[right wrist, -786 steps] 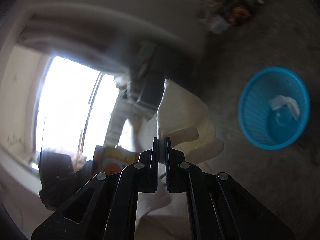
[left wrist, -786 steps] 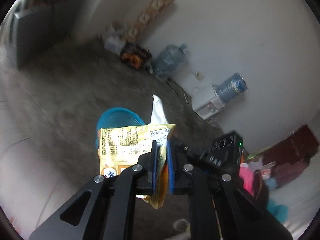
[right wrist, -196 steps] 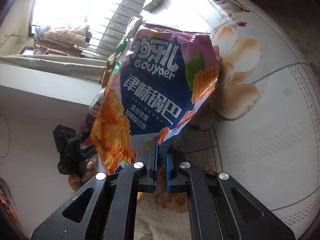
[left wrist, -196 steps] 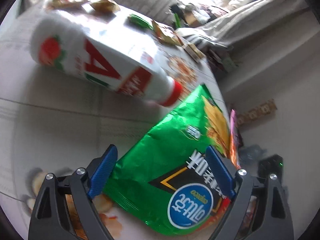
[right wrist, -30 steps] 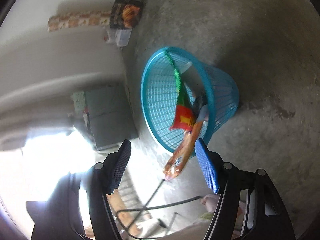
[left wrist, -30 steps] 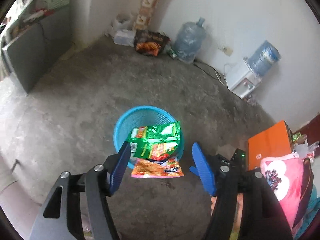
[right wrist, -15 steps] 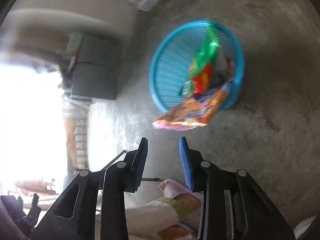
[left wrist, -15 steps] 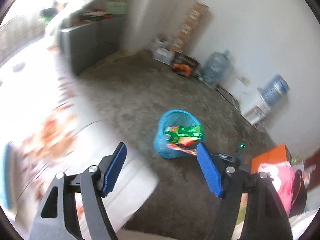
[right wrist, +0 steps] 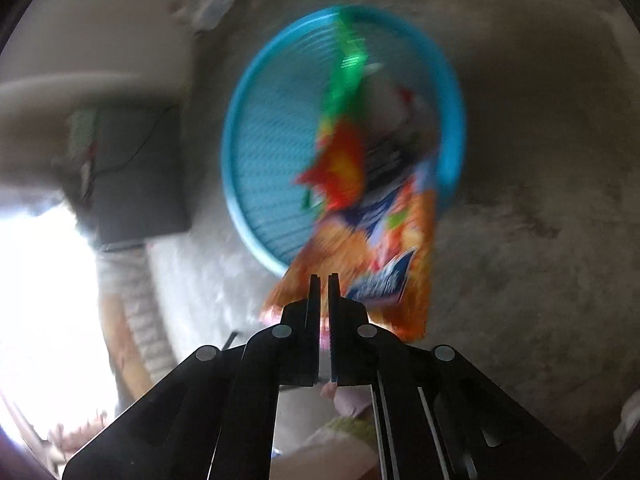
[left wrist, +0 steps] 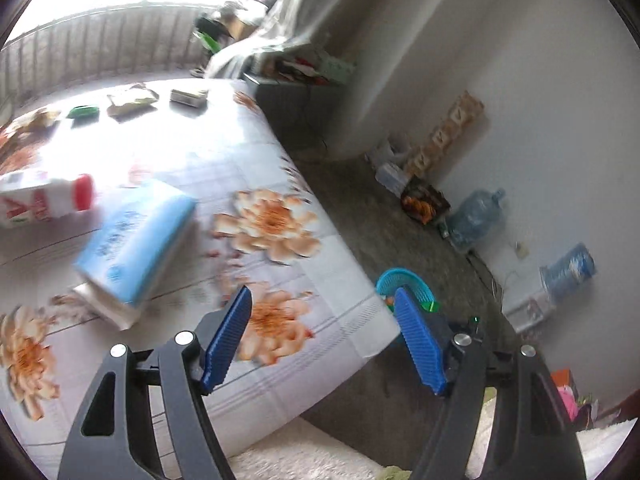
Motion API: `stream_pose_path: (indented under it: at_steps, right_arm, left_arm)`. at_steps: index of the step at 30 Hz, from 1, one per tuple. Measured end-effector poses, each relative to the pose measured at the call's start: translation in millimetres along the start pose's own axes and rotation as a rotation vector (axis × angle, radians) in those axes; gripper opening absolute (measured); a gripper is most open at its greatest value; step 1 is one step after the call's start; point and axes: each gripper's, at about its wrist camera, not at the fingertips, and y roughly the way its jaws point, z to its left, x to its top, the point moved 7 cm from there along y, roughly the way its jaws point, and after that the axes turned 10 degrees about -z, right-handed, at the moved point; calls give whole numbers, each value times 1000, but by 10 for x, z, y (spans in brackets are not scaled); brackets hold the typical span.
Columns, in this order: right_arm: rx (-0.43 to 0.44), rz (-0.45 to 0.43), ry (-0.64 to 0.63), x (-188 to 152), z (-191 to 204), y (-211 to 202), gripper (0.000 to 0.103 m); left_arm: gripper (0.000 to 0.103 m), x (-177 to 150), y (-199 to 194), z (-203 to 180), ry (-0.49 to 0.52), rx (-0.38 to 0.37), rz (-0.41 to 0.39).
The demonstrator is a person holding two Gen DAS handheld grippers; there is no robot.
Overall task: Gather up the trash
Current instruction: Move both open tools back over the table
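My left gripper (left wrist: 322, 294) is open and empty above the near edge of the flowered table (left wrist: 224, 152). On the table lie a blue tissue pack (left wrist: 132, 240), a white bottle with a red cap (left wrist: 40, 204) and, at the far side, small wrappers (left wrist: 132, 101). The blue basket (left wrist: 404, 278) stands on the floor beyond the table's corner. My right gripper (right wrist: 324, 278) is shut above the basket (right wrist: 240, 112). A green snack bag (right wrist: 344, 72) stands in it. An orange snack bag (right wrist: 360, 248) hangs over the near rim, just behind my fingertips. The picture is blurred, so contact is unclear.
Big water bottles (left wrist: 476, 216) and bags lie along the far wall. A dark cabinet (right wrist: 132, 172) stands left of the basket. A person's foot (right wrist: 344, 396) shows under the right gripper. The floor around the basket is bare concrete.
The left gripper swung away from the basket to the table. The right jaws closed from wide open to shut and came nearer the basket. Both bags dropped; the orange one hangs over the rim.
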Motion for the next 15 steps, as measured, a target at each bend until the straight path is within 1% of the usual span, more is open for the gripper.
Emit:
stream_pose_path:
  at_steps: [1, 2, 4, 5, 6, 7, 9, 12, 15]
  right_arm:
    - [-7, -10, 0, 29, -30, -21, 3]
    - [-5, -20, 5, 41, -29, -52, 6]
    - [40, -47, 1, 31, 20, -160, 10]
    - [61, -63, -8, 34, 47, -242, 32]
    - [67, -82, -10, 30, 49, -301, 58]
    - [71, -107, -7, 28, 45, -367, 75]
    - [82, -139, 2, 15, 38, -459, 76]
    - [33, -129, 53, -9, -44, -444, 77]
    - [17, -120, 77, -122, -129, -499, 77]
  left_arm:
    - [72, 8, -33, 66, -10, 5, -8]
    - [72, -2, -102, 166, -27, 17, -19]
    - [72, -14, -171, 315, -51, 34, -29]
    - [72, -30, -217, 383, -64, 41, -33]
    - [72, -57, -280, 481, -82, 50, -39]
    - [72, -63, -308, 543, -93, 54, -43]
    - [72, -106, -400, 675, -120, 59, -55]
    - [72, -156, -506, 823, -152, 63, -71]
    - [72, -197, -605, 937, -170, 67, -89]
